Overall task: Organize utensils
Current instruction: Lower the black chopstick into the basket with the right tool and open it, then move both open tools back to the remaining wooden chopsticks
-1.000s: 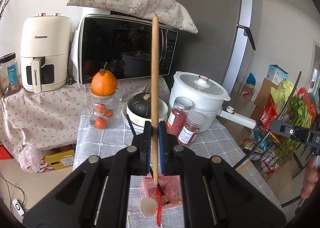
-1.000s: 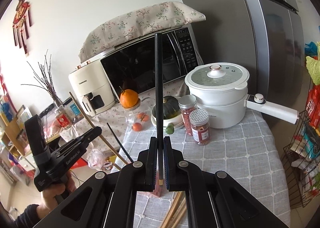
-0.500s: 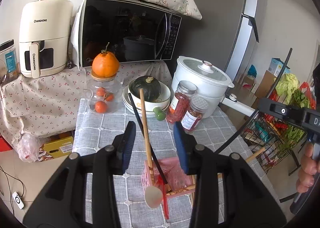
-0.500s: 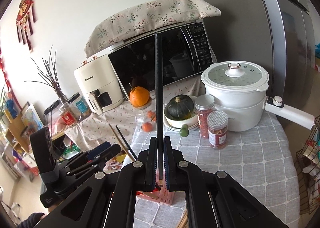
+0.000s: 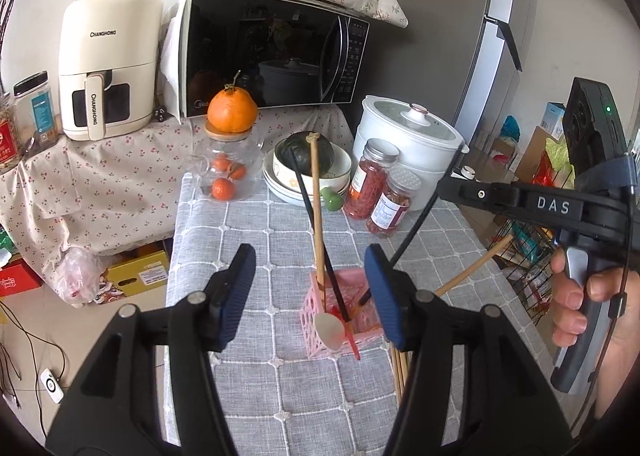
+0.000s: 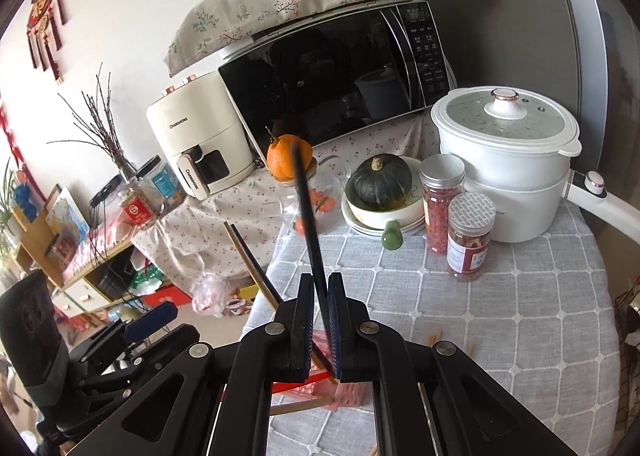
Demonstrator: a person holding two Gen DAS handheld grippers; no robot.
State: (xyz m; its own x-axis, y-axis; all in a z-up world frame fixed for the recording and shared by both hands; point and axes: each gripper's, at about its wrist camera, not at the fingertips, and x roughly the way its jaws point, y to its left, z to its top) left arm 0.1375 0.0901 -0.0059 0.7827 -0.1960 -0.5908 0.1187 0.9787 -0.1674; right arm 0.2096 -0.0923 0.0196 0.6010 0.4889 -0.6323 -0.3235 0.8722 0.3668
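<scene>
Left gripper [image 5: 310, 292] is held wide open, nothing gripped; just beyond it a wooden chopstick [image 5: 317, 216] is stood in the pink basket [image 5: 320, 340] on the grey checked tablecloth [image 5: 256, 248]. Right gripper [image 6: 320, 320] is clamped on a tilted black chopstick [image 6: 306, 212] above that basket

A pink lattice-sided holder [image 5: 340, 320] stands on the bench near its front edge, about midway between the left and right edges. In it a wooden chopstick [image 5: 317, 216] stands almost upright, and a black chopstick [image 5: 316, 224] leans beside it, crossing it. A white spoon [image 5: 329, 330] and a red utensil [image 5: 352, 340] hang over the holder's front rim. Another black chopstick [image 6: 308, 216] slants up from between the right tool's [image 6: 320, 320] closed pads, its lower end toward the holder. More wooden chopsticks [image 5: 400, 372] lie flat on the bench just right of the holder, and one wooden stick [image 5: 472, 268] angles out toward the right edge.
</scene>
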